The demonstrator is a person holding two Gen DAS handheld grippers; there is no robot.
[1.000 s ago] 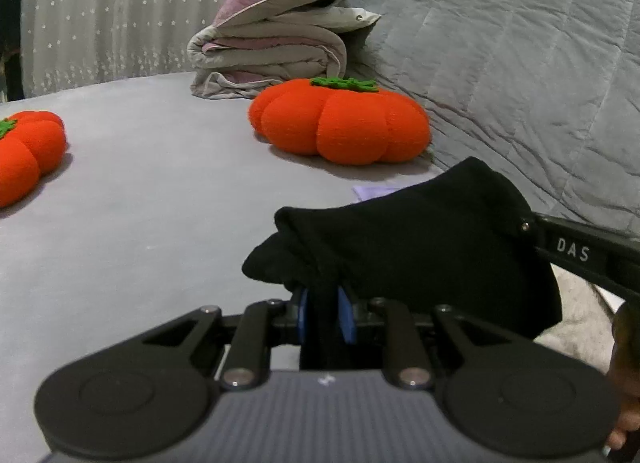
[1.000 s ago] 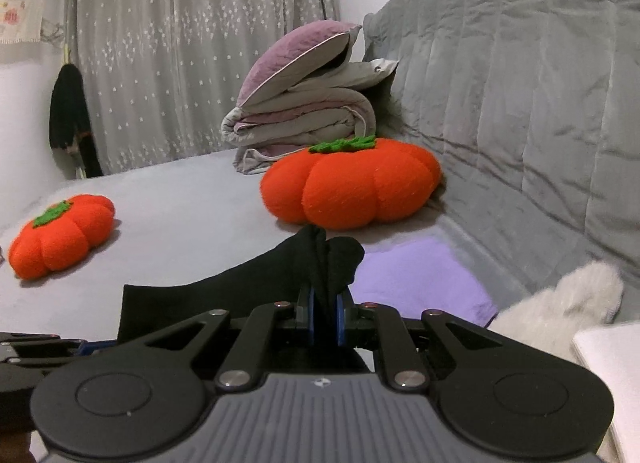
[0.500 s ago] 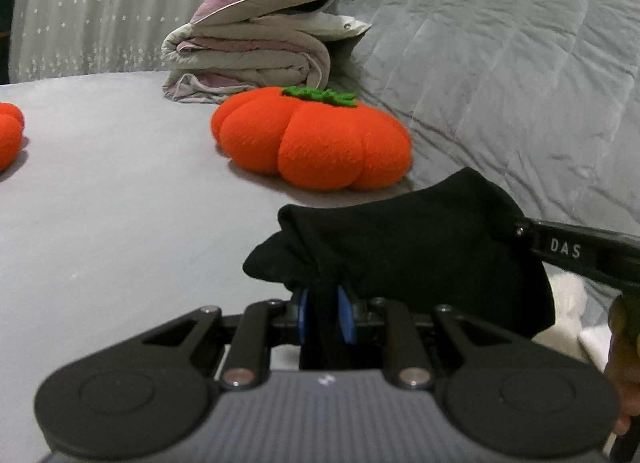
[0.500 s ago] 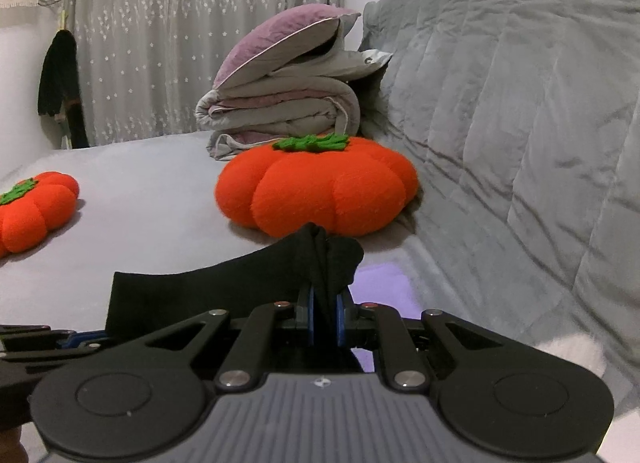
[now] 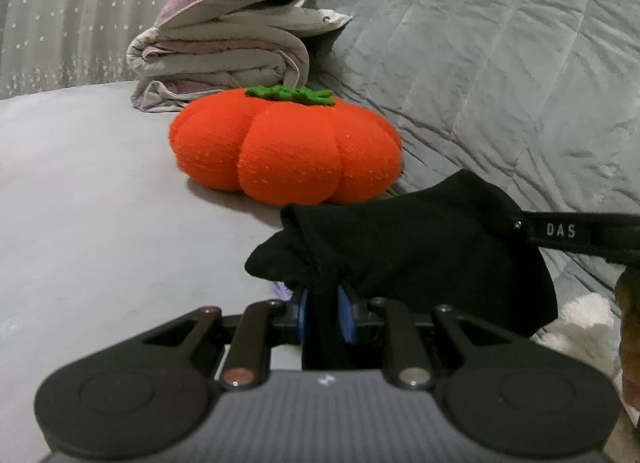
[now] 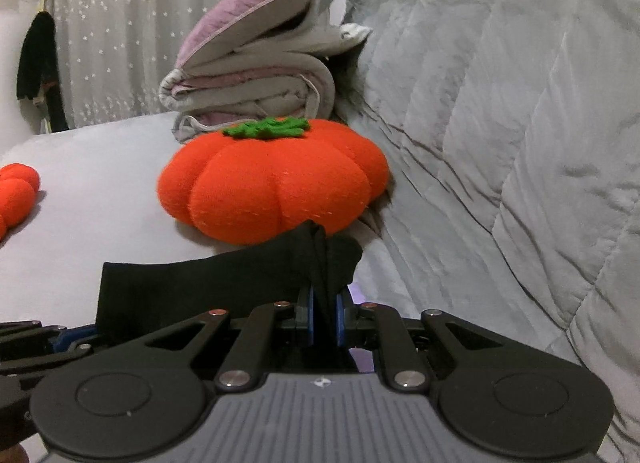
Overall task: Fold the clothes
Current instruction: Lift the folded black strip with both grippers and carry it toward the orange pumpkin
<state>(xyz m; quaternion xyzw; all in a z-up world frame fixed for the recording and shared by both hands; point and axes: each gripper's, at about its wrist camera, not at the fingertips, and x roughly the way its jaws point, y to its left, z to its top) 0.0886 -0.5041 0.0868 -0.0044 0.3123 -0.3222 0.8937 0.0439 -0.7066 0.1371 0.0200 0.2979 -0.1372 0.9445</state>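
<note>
A black garment (image 5: 420, 251) hangs stretched between both grippers above the grey bed. My left gripper (image 5: 323, 313) is shut on its left end, with cloth bunched between the blue pads. My right gripper (image 6: 324, 315) is shut on the other end of the black garment (image 6: 208, 287), which spreads leftward toward the left gripper's fingers (image 6: 36, 337). In the left wrist view the right gripper's finger (image 5: 576, 233), marked DAS, reaches in from the right at the cloth's corner. A sliver of purple cloth (image 6: 356, 289) shows under the garment.
An orange pumpkin cushion (image 5: 286, 147) lies close ahead on the grey bed (image 5: 100, 183). Behind it sits a stack of folded bedding with a purple pillow (image 5: 236, 31). A grey quilted backrest (image 6: 500, 123) rises on the right. A second pumpkin cushion (image 6: 16, 199) is far left. White fluffy fabric (image 5: 576, 327) lies low right.
Both grippers have carried the black garment forward and to the right, closer to the pumpkin cushion and backrest. The purple cloth is now almost hidden beneath the garment.
</note>
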